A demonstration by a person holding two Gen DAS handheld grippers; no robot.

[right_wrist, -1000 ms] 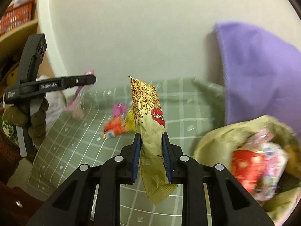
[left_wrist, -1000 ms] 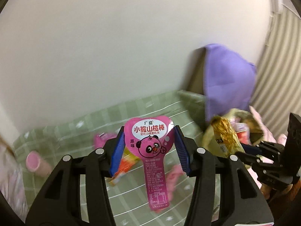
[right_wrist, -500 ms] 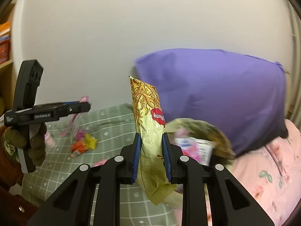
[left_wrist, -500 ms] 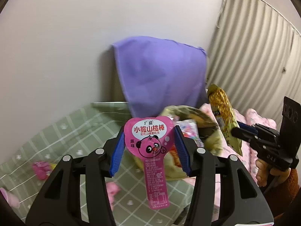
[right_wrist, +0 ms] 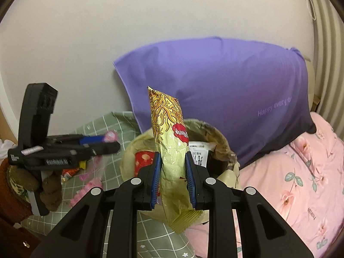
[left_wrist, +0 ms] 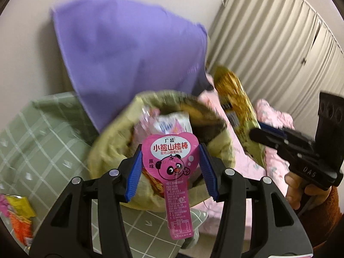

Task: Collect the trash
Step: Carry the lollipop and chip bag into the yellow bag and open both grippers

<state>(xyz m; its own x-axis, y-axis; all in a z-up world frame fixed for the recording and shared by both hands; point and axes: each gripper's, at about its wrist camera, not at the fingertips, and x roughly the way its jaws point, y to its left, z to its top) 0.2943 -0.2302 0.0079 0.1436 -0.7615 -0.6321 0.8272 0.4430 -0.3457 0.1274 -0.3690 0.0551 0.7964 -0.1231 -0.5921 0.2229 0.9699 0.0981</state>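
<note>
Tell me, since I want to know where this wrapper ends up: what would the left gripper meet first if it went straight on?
Most likely the open yellow-green trash bag, dead ahead of the left gripper holding the pink panda wrapper; its mouth already shows wrappers. Depth is unclear.

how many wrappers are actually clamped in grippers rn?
2. A pink panda wrapper is in the left gripper; a gold noodle-print wrapper is in the right gripper. Both are by the trash bag.
</note>
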